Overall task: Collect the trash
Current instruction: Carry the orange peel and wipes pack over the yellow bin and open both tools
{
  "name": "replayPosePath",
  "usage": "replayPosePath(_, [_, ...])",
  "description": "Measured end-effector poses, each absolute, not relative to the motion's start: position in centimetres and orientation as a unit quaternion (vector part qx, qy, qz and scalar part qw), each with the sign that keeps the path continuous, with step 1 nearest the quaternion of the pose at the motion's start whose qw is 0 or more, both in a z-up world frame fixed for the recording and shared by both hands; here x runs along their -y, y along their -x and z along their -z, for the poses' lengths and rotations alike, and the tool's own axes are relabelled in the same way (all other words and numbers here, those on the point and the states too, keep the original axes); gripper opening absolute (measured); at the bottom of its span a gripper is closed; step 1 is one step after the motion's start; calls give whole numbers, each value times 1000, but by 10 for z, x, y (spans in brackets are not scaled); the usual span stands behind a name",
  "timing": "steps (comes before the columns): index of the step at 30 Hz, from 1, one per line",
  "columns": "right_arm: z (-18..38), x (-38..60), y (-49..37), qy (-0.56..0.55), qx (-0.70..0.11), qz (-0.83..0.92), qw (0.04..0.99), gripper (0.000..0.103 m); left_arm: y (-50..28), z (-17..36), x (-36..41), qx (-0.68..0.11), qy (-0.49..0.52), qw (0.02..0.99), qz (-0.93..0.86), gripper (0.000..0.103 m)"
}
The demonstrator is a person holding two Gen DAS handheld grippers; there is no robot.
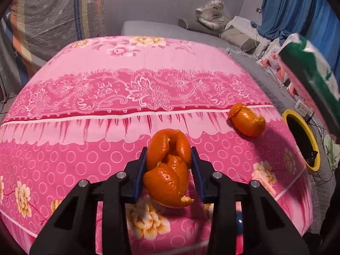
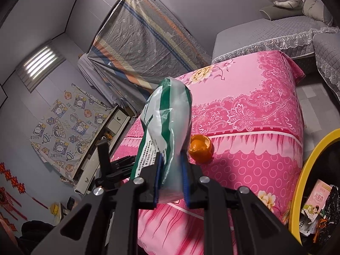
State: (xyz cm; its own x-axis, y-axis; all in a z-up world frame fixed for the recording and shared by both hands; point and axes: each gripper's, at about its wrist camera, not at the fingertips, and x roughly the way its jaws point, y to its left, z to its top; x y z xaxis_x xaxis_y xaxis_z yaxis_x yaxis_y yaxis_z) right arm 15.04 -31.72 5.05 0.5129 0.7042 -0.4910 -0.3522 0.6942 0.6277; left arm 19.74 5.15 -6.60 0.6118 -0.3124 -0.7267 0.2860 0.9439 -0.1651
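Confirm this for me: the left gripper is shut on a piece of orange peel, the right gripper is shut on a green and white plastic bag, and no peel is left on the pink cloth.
One part is wrong. A second orange peel still lies on the pink cloth, as the left wrist view shows. The rest holds: the left gripper is shut on a piece of orange peel, and the right gripper on the green and white plastic bag.

We see a curled orange peel, glossy and folded in several lobes, pinched between the blue pads of the left hand-held gripper above the near part of the pink bed. A second orange peel, cup-shaped, lies on the bed close to its right edge. A green and white plastic bag with printed text stands upright, clamped in the right hand-held gripper. The yellow-rimmed trash bin, beside the bed's right edge, holds a carton and wrappers.
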Motion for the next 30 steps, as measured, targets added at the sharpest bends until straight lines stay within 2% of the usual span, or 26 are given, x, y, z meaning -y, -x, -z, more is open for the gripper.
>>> replayPosePath(7, [-55,311,-148,-231,-377,-325,836,16,-158,13,-69,-334,36,931,141,36])
replayPosePath(13, [-56,307,-144,-228,-378,-325,836,16,-130,-16,-58,-306,27,942,136,36])
replayPosePath(30, [-48,382,-120,-275,-354,-252,858,16,-126,-39,51,-287,-21,929,234,36])
